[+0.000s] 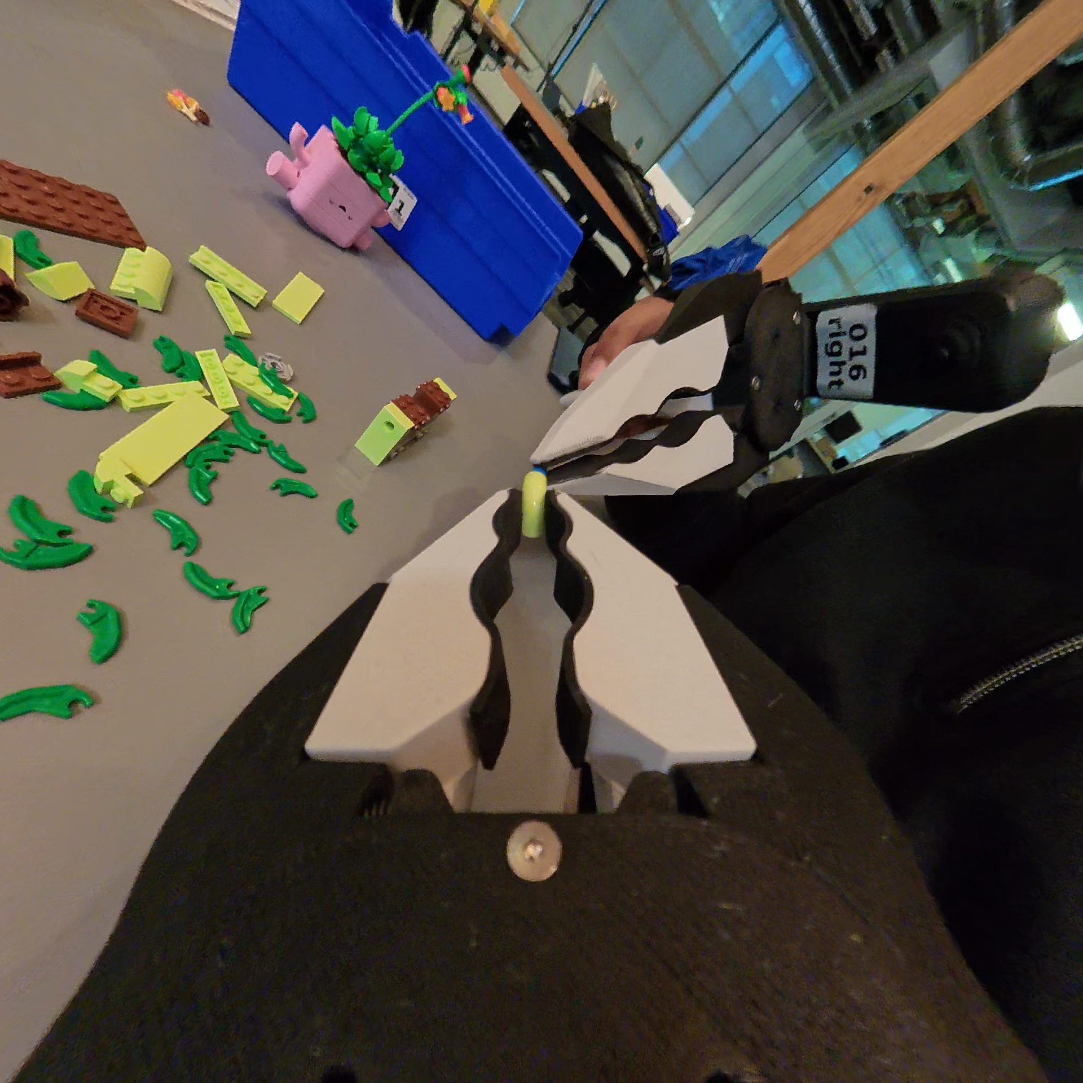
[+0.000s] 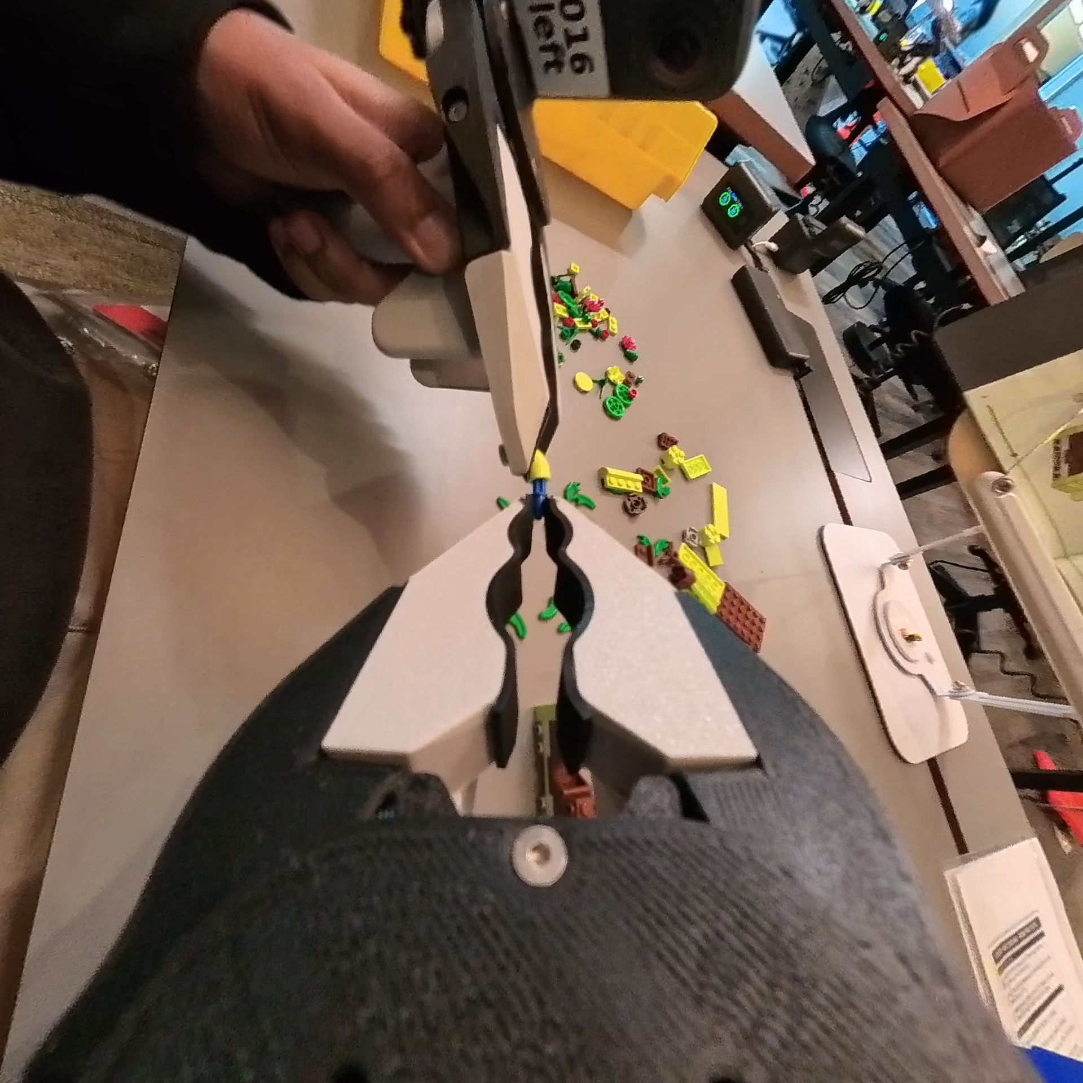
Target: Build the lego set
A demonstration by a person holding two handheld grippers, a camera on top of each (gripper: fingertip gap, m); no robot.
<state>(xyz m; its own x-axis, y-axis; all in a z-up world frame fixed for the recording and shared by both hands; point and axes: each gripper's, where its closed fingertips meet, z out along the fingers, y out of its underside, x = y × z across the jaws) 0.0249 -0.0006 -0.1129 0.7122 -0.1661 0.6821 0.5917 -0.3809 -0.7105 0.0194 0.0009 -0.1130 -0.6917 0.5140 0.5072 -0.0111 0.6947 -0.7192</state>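
Nearest the left wrist camera, the left gripper (image 1: 533,504) has its fingers drawn in tight on a small lime-yellow piece (image 1: 533,511), pinched at the very tips above the grey worktop (image 1: 176,791). From the right side the right gripper (image 1: 542,472) meets it tip to tip, its jaws closed on a small blue piece (image 2: 537,503); the blue piece touches the end of the lime-yellow one, and both are held in the air. On the worktop to the left lie scattered green leaf pieces (image 1: 176,530), lime plates (image 1: 225,275) and a brown plate (image 1: 64,205). A small lime-and-brown assembly (image 1: 404,428) sits apart from them, near the worktop's edge. Farther back a pink built pot with a green plant (image 1: 337,181) stands just beside a blue bin (image 1: 410,146). In the right wrist view a hand (image 2: 328,158) grips the left gripper's handle, with a yellow bin (image 2: 615,146) behind it.
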